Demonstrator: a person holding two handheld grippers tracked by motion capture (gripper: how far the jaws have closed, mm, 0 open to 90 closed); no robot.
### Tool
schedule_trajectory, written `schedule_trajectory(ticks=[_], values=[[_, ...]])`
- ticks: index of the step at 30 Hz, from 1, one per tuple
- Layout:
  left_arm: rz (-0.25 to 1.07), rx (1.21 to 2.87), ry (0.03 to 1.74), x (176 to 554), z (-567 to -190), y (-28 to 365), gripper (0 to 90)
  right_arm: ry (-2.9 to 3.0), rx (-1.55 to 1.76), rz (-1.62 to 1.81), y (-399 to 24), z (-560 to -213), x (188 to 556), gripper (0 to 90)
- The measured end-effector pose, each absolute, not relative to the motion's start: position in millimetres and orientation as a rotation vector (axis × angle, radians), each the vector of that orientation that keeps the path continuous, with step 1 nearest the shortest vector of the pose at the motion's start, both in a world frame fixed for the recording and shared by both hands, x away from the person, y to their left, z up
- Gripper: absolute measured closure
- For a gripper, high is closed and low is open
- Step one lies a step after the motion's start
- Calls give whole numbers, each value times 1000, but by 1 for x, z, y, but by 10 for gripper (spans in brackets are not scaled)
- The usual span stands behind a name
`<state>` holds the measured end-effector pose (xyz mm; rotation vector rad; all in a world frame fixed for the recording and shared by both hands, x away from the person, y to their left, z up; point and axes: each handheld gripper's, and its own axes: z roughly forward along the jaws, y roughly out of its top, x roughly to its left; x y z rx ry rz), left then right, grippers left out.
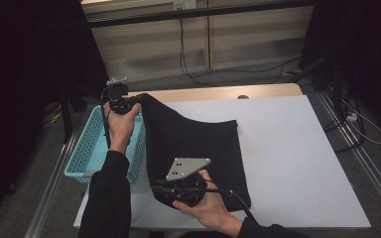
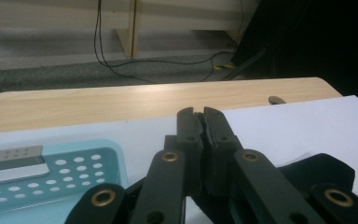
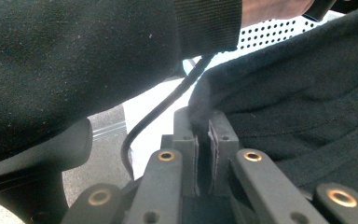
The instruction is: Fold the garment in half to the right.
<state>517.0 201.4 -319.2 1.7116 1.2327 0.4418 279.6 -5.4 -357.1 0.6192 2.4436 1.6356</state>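
A black cloth lies spread on the white table cover. Its far left corner is lifted off the table, and my left gripper is shut on that corner. In the left gripper view the jaws stand pressed together, with the black cloth hanging below them to the right. At the cloth's near left corner my right gripper is shut on the edge. The right gripper view shows the cloth's edge pinched between the pads at my right gripper.
A light blue perforated basket stands at the table's left edge beneath my left forearm. The basket lies just left of the left jaws. Bare wood table edge runs along the back. Cables trail on the floor beyond.
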Motion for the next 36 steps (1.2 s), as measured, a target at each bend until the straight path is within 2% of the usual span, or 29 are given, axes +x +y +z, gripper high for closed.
schedule_trajectory(ticks=[8, 36], values=[[449, 1721, 1223, 517, -317, 197, 863, 2438, 604, 1651, 0, -355, 280, 847], [356, 1784, 1133, 521, -346, 123, 861, 2422, 767, 1603, -52, -383, 263, 846]])
